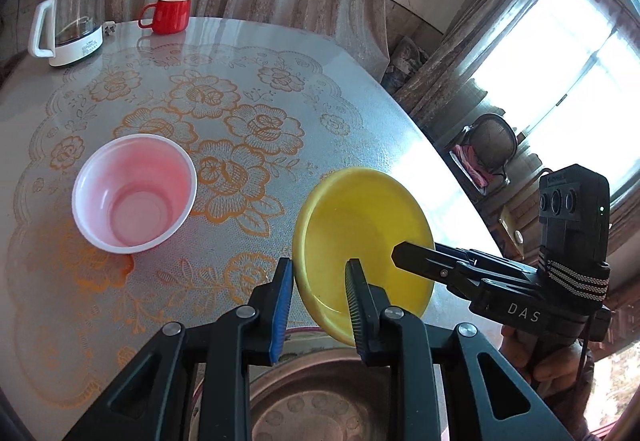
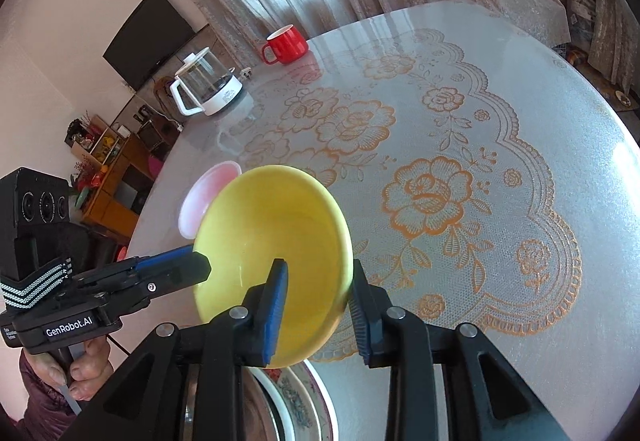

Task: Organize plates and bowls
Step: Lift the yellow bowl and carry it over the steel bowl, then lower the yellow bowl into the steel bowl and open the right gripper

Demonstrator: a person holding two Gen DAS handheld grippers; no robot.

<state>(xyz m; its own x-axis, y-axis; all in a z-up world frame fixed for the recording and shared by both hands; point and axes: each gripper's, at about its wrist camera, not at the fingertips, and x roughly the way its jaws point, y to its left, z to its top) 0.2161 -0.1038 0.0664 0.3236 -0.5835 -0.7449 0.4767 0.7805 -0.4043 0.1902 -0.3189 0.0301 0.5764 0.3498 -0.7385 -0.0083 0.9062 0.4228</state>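
Observation:
A yellow bowl (image 1: 360, 209) hangs tilted in the air over the table's near edge, held between both grippers. My left gripper (image 1: 319, 263) is shut on its left rim, blue pad outside and black pad inside. In the right wrist view that gripper (image 2: 200, 265) reaches in from the left. My right gripper (image 2: 319, 263) straddles the opposite rim of the bowl (image 2: 276, 209), blue pad inside and black pad outside, jaws slightly parted and not clamping. A pink bowl (image 1: 134, 193) stands upright on the table to the left, half hidden behind the yellow one (image 2: 208, 193).
Below the grippers lie a metal embossed plate (image 1: 320, 401) and a floral plate (image 2: 296, 401). At the table's far side stand a red mug (image 1: 170, 15) and a glass kettle (image 1: 72, 21). The lace-patterned tabletop (image 1: 240, 89) ends at a curved edge on the right.

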